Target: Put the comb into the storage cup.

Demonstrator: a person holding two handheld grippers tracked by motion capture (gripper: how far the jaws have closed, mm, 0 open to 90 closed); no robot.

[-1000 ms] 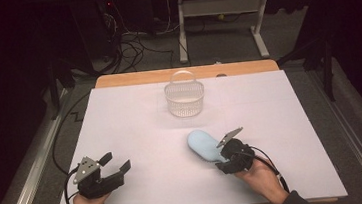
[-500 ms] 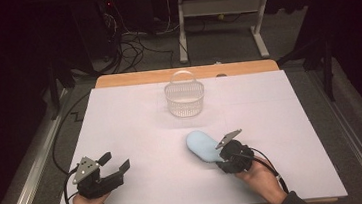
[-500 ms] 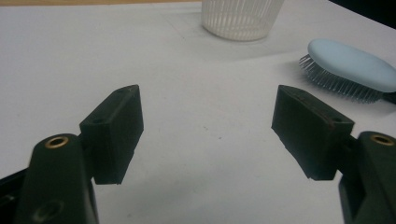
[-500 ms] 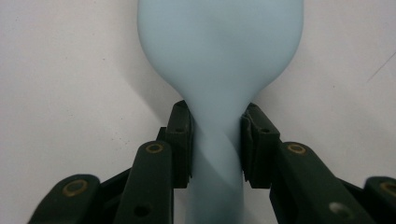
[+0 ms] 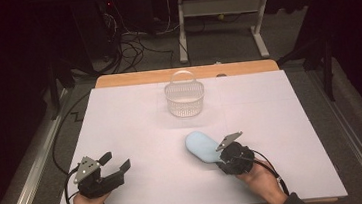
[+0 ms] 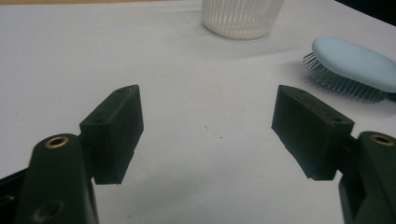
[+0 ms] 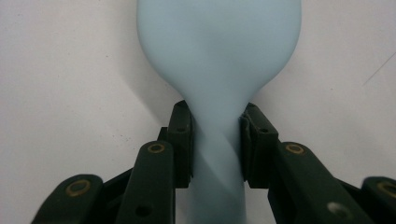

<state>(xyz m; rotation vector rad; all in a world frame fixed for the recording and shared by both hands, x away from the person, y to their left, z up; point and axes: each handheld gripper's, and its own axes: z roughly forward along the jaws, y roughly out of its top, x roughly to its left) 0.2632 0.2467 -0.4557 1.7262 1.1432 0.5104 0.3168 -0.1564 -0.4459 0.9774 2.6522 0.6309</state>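
A light blue hairbrush (image 5: 201,146) lies bristles down on the white table (image 5: 281,117), right of centre near the front. My right gripper (image 5: 222,154) is shut on its handle; in the right gripper view both pads (image 7: 184,140) press the narrow neck of the hairbrush (image 7: 219,56). My left gripper (image 5: 114,162) rests at the front left, open, with nothing between its jaws. In the left gripper view my left gripper (image 6: 208,126) faces bare table, with the hairbrush (image 6: 355,65) at the upper right, its bristles showing.
A small white plastic basket (image 5: 185,98) with a handle stands at the back centre of the table; its ribbed wall (image 6: 240,18) shows at the top of the left gripper view. A wooden strip (image 5: 186,74) runs along the far edge. Cables lie on the floor beyond.
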